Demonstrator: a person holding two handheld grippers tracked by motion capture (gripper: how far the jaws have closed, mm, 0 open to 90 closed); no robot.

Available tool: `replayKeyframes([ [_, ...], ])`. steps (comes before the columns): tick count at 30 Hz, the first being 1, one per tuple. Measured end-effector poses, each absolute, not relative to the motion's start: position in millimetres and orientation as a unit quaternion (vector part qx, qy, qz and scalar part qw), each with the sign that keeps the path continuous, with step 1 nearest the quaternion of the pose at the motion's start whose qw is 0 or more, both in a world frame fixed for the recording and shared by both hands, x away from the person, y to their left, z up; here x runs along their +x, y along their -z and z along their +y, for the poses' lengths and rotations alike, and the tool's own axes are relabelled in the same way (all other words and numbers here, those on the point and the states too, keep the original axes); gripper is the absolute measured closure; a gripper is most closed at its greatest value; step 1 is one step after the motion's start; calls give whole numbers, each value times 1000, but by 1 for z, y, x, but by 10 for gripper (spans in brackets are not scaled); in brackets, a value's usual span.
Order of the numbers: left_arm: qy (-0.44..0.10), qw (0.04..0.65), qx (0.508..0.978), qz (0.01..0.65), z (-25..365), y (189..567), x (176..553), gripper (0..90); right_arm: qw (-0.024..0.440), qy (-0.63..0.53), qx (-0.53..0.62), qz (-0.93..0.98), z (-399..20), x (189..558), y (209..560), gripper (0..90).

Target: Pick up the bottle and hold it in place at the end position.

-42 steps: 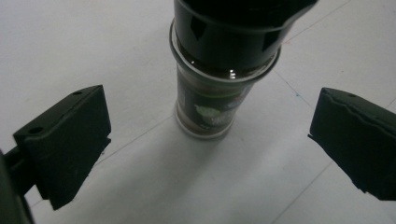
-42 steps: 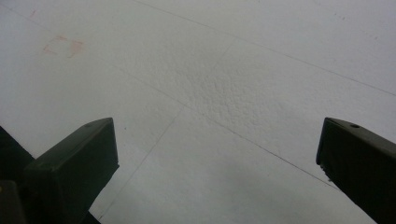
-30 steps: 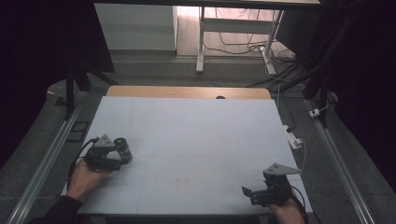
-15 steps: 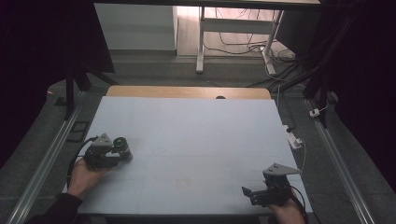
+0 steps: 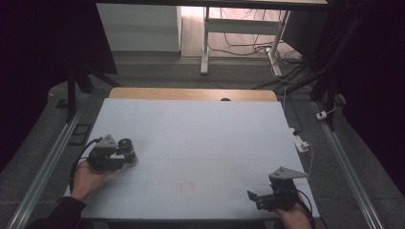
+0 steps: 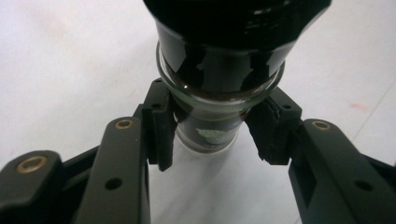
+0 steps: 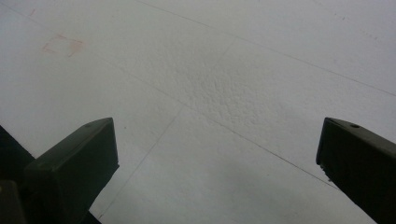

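At the lower left of the high view, our left tool has clamped the small dark glass bottle standing on the bench; the narrow glass could slip. Our right tool gapes empty.

jar: top cut off by frame | contents unclear

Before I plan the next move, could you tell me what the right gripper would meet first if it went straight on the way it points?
Probably just the white table top; the right gripper stands open with nothing ahead.
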State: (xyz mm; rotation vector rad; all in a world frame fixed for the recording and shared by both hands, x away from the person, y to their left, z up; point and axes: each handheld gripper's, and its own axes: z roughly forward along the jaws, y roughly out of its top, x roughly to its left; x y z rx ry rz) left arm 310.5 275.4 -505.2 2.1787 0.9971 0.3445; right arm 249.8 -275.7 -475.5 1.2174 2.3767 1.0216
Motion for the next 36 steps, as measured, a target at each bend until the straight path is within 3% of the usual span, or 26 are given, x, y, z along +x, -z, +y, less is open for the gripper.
replayKeyframes([
  [22,-116,384,842,360,224,475,334,536,139,-355,423,822,-276,251,476,0],
  [36,-113,390,850,335,169,462,359,536,138,-357,423,821,-277,251,476,0],
])
